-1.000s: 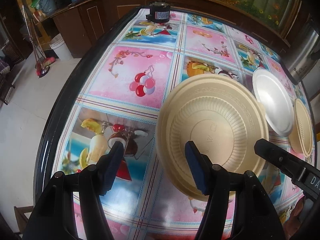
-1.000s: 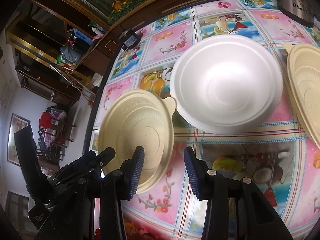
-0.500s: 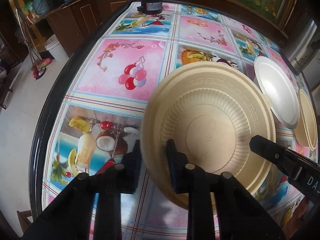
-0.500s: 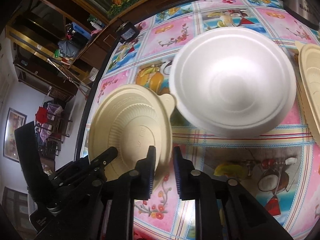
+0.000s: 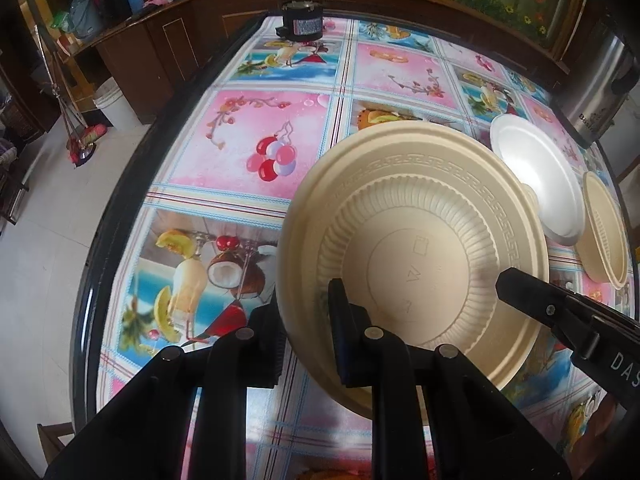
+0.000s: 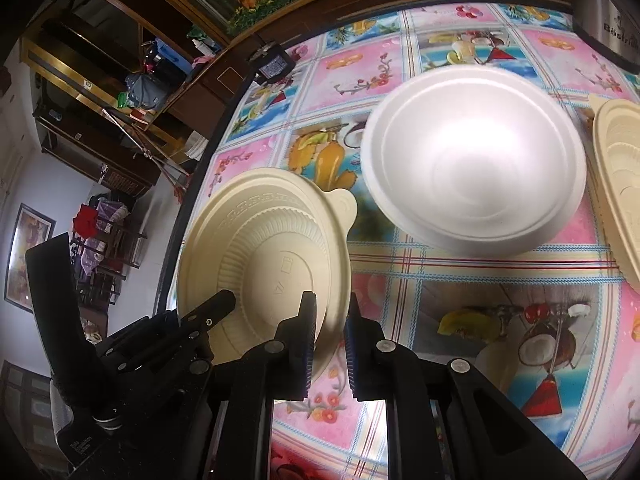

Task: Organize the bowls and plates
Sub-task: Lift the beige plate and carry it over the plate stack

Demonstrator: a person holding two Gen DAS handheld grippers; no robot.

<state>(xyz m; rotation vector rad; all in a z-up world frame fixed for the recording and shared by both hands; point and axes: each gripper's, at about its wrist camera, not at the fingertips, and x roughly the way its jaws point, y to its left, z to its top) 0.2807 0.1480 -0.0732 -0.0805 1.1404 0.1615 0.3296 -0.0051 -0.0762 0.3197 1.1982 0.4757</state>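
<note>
Hand-held grippers [image 5: 306, 312] [image 6: 330, 330], steeply down-tilted, both clamped on beige bowl [image 5: 416, 240] rim, opposite sides.

Bright daylight, glare on glossy tablecloth [image 5: 256, 128], heavy fisheye edge distortion

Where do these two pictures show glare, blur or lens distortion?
Left wrist view: fisheye bends the table edge into a curve; the tablecloth near the bottom is washed out and soft; the beige bowl is sharp. Right wrist view: a bright highlight washes out the middle of the white bowl; the room at left curves strongly; glare lies on the cloth between the gripper arms.
</note>
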